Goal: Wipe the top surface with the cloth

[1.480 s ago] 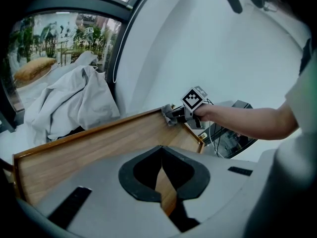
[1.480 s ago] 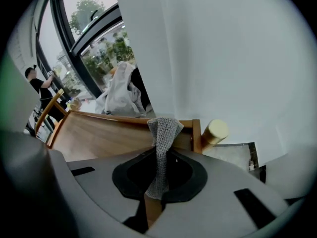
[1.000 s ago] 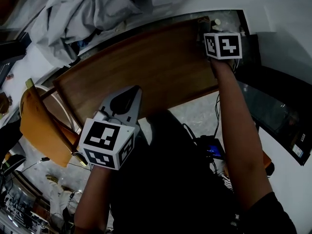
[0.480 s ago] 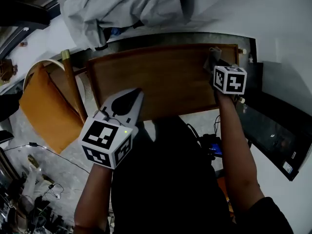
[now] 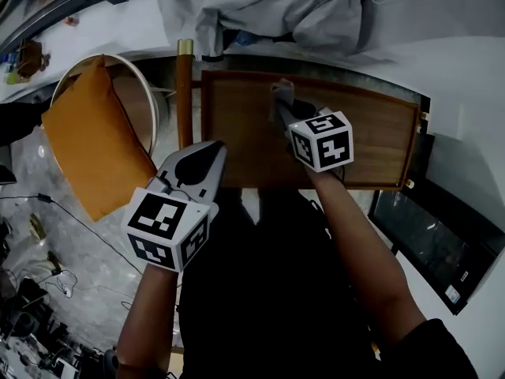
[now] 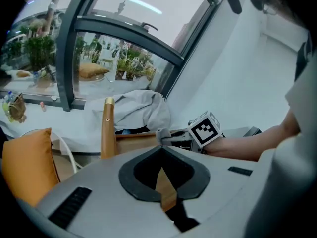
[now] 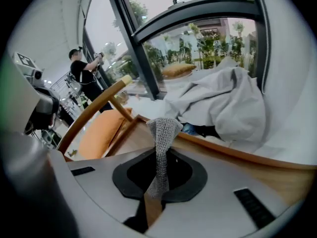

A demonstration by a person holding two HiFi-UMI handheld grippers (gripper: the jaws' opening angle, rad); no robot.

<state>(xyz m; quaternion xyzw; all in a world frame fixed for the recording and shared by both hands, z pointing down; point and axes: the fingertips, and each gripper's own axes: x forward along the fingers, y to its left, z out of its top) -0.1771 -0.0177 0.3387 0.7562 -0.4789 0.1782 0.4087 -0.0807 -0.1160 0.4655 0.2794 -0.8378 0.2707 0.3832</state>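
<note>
Cloth point(image 7: 161, 148), grey knitted mesh, pinched between the closed jaws of the right tool point(image 5: 282, 107), bunched end over the far middle of the brown wooden tabletop point(image 5: 237, 125). Left tool point(image 5: 211, 150) at the tabletop's near left edge, jaws together, nothing held. Orange cushion point(image 5: 91, 136) left of the tabletop; crumpled grey fabric point(image 5: 260, 6) beyond it.

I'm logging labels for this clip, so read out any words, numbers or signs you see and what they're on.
No text can be read.
Marker cubes: black-and-white square patterns only, no letters.
White sticker on the dark panel: too small to read.
</note>
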